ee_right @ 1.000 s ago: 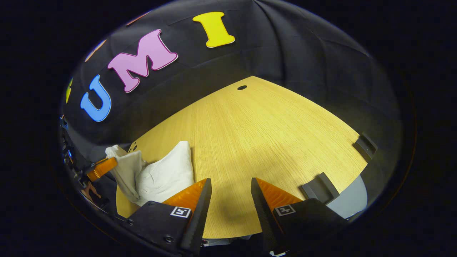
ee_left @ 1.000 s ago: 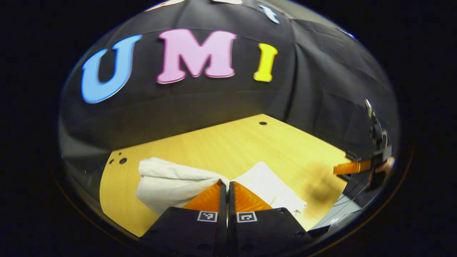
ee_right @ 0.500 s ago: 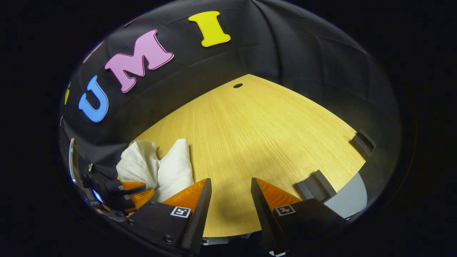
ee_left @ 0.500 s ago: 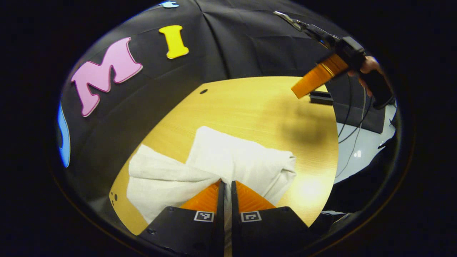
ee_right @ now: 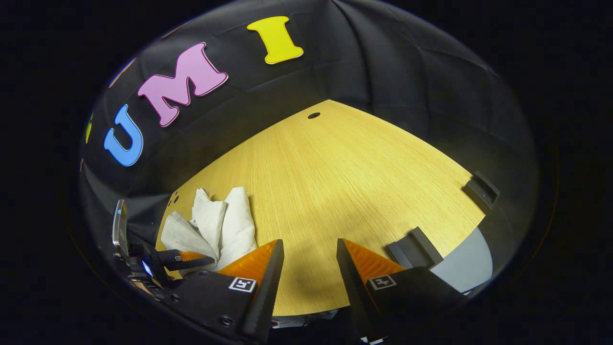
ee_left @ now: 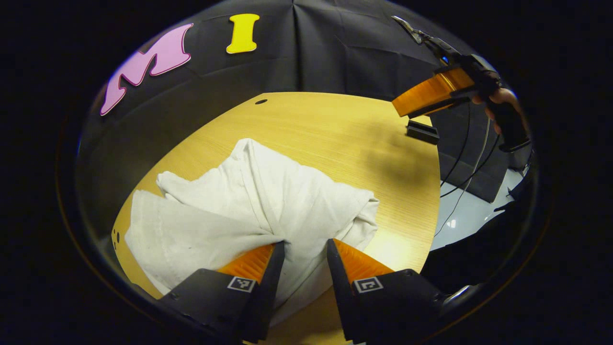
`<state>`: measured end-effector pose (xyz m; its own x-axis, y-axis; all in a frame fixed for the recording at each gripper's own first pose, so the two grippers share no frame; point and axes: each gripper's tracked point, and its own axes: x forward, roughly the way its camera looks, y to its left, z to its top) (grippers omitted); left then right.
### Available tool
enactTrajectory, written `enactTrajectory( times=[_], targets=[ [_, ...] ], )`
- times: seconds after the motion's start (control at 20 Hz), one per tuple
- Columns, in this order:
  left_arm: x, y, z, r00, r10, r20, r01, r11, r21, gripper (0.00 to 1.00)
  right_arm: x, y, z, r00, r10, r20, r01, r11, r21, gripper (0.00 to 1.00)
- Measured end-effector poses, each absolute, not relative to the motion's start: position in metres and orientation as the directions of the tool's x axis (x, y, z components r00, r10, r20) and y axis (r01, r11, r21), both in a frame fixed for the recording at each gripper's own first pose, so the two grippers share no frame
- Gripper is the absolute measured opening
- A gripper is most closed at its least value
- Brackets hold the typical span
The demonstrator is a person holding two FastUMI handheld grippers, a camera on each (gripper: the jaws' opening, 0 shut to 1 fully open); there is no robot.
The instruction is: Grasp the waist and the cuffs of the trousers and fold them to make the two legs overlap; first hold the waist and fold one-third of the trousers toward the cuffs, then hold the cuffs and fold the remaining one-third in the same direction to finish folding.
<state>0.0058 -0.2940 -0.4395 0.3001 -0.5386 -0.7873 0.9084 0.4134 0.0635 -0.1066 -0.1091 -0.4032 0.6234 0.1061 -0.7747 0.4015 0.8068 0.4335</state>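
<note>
On the wooden surface the white trousers now lie as a rumpled bundle near the left edge, where half a second ago they hung pinched. Directly over them, the left claw has parted its fingers and let the cloth go, so this fold looks set down, though loosely and not flat. Off to the side, the right claw stays open and empty above bare wood.
</note>
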Motion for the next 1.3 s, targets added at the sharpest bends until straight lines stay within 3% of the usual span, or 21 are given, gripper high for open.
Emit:
enactTrajectory(
  times=[0.2,0.45,0.7,1.0,1.2,1.25,1.3],
  targets=[
    [-0.007,-0.300,-0.417,0.300,-0.593,-0.747,0.910,0.413,0.038,0.83,-0.105,-0.105,-0.402,0.628,0.117,-0.769,0.389,0.809,0.440,0.70],
    [-0.038,-0.297,-0.385,0.245,-0.665,-0.706,0.889,0.444,-0.109,0.83,-0.104,-0.089,-0.396,0.635,0.147,-0.758,0.354,0.817,0.455,0.70],
    [-0.038,-0.277,-0.351,0.298,-0.683,-0.667,0.826,0.535,-0.180,0.81,-0.092,-0.056,-0.368,0.666,0.216,-0.714,0.272,0.820,0.503,0.70],
    [0.003,-0.220,-0.281,0.490,-0.664,-0.565,0.627,0.719,-0.301,0.82,-0.059,0.006,-0.302,0.728,0.327,-0.602,0.104,0.816,0.569,0.70],
    [0.035,-0.162,-0.233,0.658,-0.554,-0.511,0.452,0.833,-0.321,0.82,-0.035,0.047,-0.250,0.770,0.367,-0.521,-0.011,0.825,0.566,0.71],
    [0.040,-0.148,-0.221,0.693,-0.518,-0.501,0.418,0.855,-0.306,0.83,-0.028,0.058,-0.239,0.781,0.375,-0.499,-0.042,0.829,0.557,0.72],
    [0.043,-0.138,-0.210,0.720,-0.492,-0.489,0.394,0.870,-0.296,0.83,-0.023,0.067,-0.228,0.789,0.385,-0.478,-0.074,0.833,0.548,0.81]
  ],
)
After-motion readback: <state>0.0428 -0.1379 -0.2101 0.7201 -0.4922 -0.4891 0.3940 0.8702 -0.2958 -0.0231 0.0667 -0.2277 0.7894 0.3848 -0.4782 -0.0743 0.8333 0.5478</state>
